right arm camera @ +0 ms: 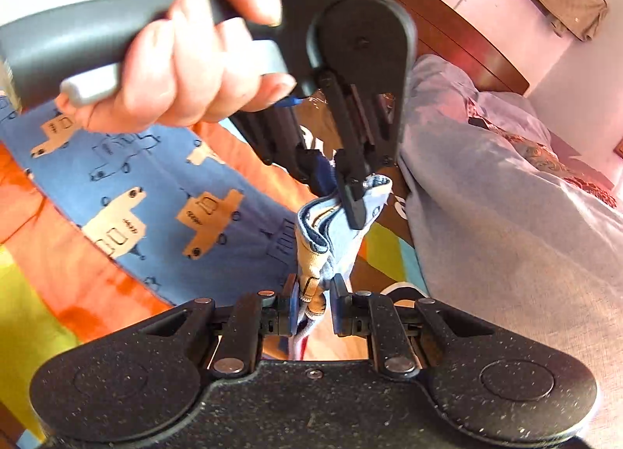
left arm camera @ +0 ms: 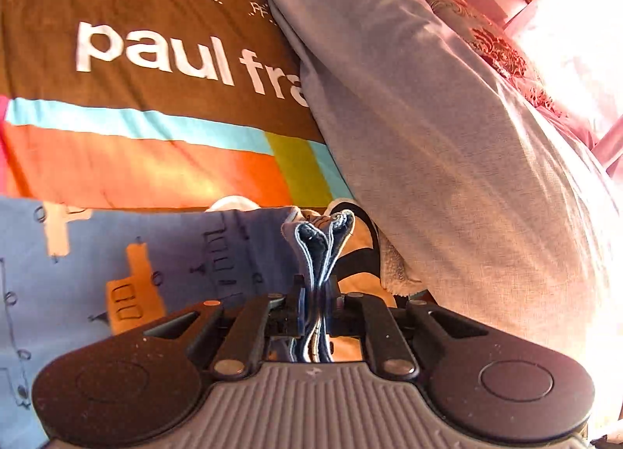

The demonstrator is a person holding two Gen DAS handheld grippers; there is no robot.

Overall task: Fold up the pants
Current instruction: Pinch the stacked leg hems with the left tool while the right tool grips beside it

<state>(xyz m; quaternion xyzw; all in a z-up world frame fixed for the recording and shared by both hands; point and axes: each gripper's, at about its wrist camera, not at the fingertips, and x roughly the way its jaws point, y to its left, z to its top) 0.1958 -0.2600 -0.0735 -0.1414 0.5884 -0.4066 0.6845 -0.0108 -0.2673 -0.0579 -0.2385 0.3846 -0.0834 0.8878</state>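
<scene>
Showing both grippers clamped on the same bunched edge of a pair of blue printed pants (right arm camera: 163, 192); the garment, patterned with cream and tan vehicles and dark outline drawings, lies spread over a striped bedspread (left arm camera: 148, 161) in orange, turquoise and green, brown farther up with white lettering. Left gripper (left arm camera: 316, 305), seen from its own camera: jaws drawn narrow, pinching a stack of folded layers whose dark blue and pale edges stand up between the fingers; no gap shows on either side of the cloth. Right gripper (right arm camera: 313, 307): jaws also close together, holding a gathered fold of the pants in which a tan printed patch and a pale blue edge are visible. In the right wrist view the left gripper (right arm camera: 352, 192) enters from above, carried by a hand (right arm camera: 183, 60) wrapped round its grey handle; its dark fingers grip the cloth just above the right gripper's hold, so the two grasps sit near each other on one raised ridge of fabric. To the right lies a large grey-lilac pillow (left arm camera: 447, 137), its edge touching the bedspread; beyond it a red-patterned cushion (left arm camera: 498, 48), partly hidden.
</scene>
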